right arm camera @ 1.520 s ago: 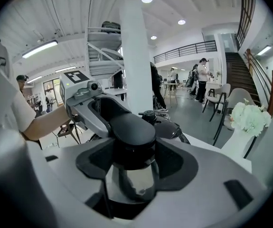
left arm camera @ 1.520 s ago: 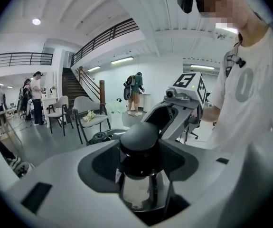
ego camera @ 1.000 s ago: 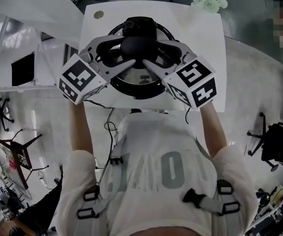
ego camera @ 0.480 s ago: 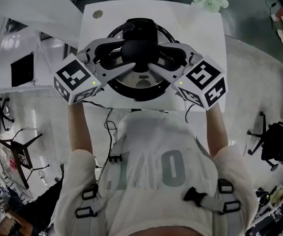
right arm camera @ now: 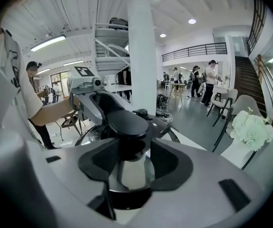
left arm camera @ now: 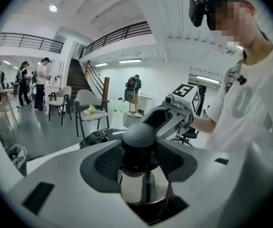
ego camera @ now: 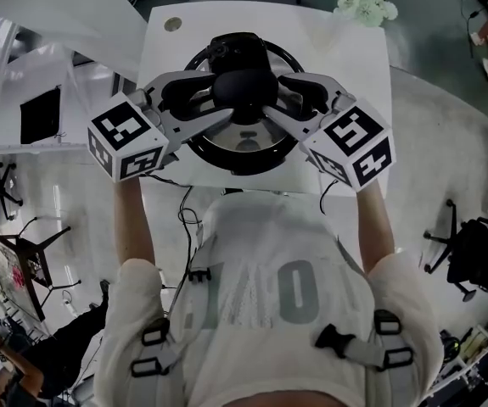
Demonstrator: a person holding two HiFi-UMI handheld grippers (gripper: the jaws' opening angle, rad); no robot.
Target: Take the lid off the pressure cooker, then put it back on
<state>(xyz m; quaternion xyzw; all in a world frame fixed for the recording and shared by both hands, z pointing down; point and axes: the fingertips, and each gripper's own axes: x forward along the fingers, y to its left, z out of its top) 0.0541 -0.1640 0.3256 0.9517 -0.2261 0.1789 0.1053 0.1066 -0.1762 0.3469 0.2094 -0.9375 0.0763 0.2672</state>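
Two claws meet over the cooker (ego camera: 288, 59), which stands on a white worktop (ego camera: 354, 83) close to the edge nearest the person. Bare worktop lies to the cooker's right, with a narrower strip to its left and another beyond it. A bunch of white flowers (ego camera: 364, 0) stands at the corner beyond and to the right of the cooker, well apart from it. Open floor lies past the worktop on both sides of the cooker.

The lid (ego camera: 245, 141) sits on the cooker. It is shiny steel ringed by a black rim, with a round black knob (ego camera: 244, 83) at its middle.

The left claw (ego camera: 225, 96) comes in from the cooker's left and the right claw (ego camera: 269, 98) from its right, both with their tips at the knob. The left claw is closing, the knob between its jaws and its pads against the knob's sides. The right claw is clenched on the knob's neck.
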